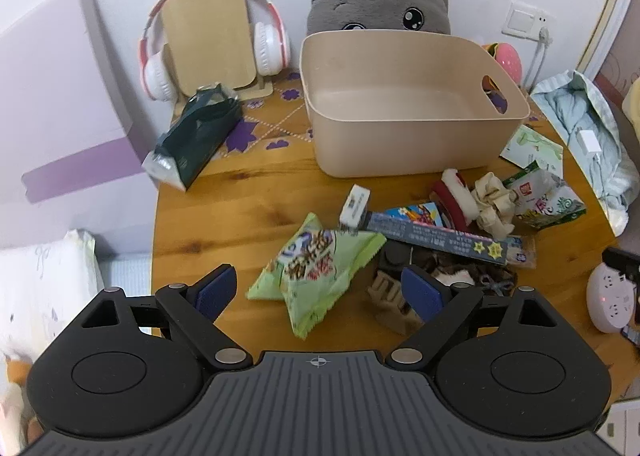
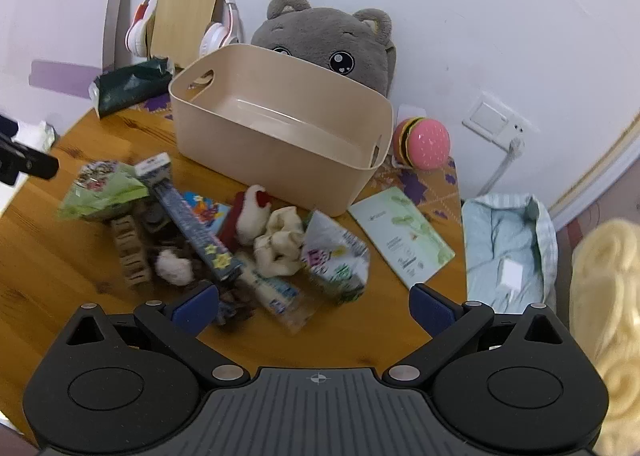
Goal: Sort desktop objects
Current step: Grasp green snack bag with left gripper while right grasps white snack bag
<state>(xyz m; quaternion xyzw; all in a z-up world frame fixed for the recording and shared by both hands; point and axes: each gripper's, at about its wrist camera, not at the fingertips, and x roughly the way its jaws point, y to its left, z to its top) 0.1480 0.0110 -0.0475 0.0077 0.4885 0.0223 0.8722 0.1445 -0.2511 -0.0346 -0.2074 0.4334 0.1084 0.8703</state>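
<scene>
Sorting appears not yet begun: the beige bin (image 1: 412, 103) is seen empty, and the clutter is heaped on the wooden table (image 1: 224, 207) just in front of it. Both the left gripper (image 1: 320, 292) and the right gripper (image 2: 316, 306) are held wide open, nothing between the jaws. The green snack packet (image 1: 316, 268) lies directly ahead of the left gripper, between its fingers' lines; a descent and closure on it is judged to be called for next, then a carry to the bin beyond
</scene>
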